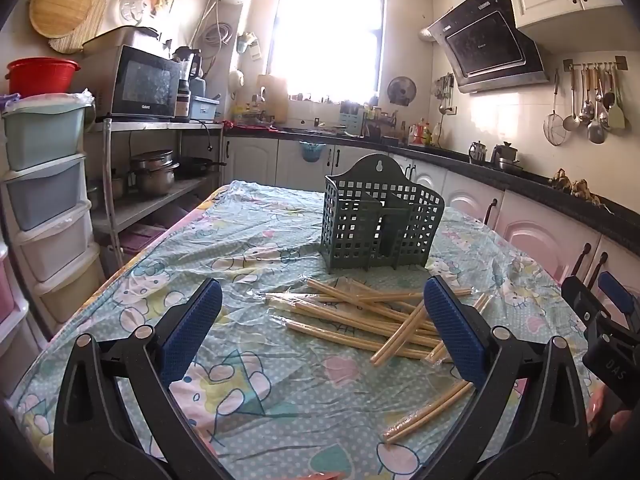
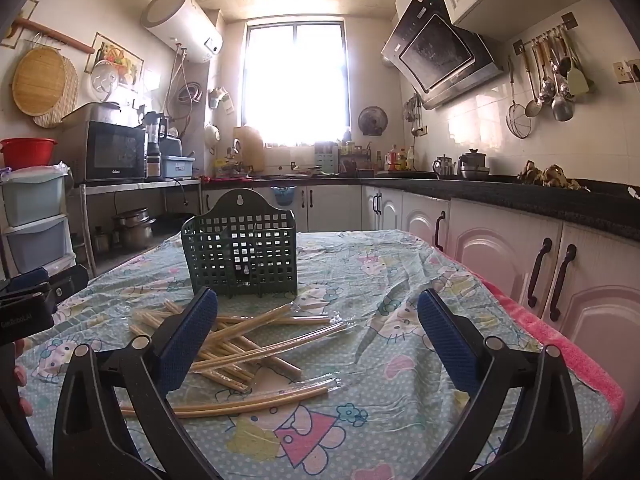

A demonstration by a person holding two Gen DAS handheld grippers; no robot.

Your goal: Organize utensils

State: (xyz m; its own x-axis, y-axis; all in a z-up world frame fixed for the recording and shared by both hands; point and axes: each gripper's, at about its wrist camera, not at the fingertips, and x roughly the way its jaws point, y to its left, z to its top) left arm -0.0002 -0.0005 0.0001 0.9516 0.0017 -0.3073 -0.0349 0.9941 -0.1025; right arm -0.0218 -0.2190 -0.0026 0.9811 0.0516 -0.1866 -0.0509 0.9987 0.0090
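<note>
A green slotted utensil holder stands upright in the middle of the table. In front of it lies a loose pile of wooden chopsticks in clear plastic sleeves. One wrapped pair lies apart, nearer to me. My left gripper is open above the cloth, the pile between and beyond its blue pads. My right gripper is open too, to the right of the pile, with nothing between its fingers. Each gripper shows at the edge of the other's view.
The table wears a cartoon-print cloth under clear plastic, with a pink edge at the right. White cabinets under a dark counter run along the right. A shelf with a microwave and plastic drawers stands at the left.
</note>
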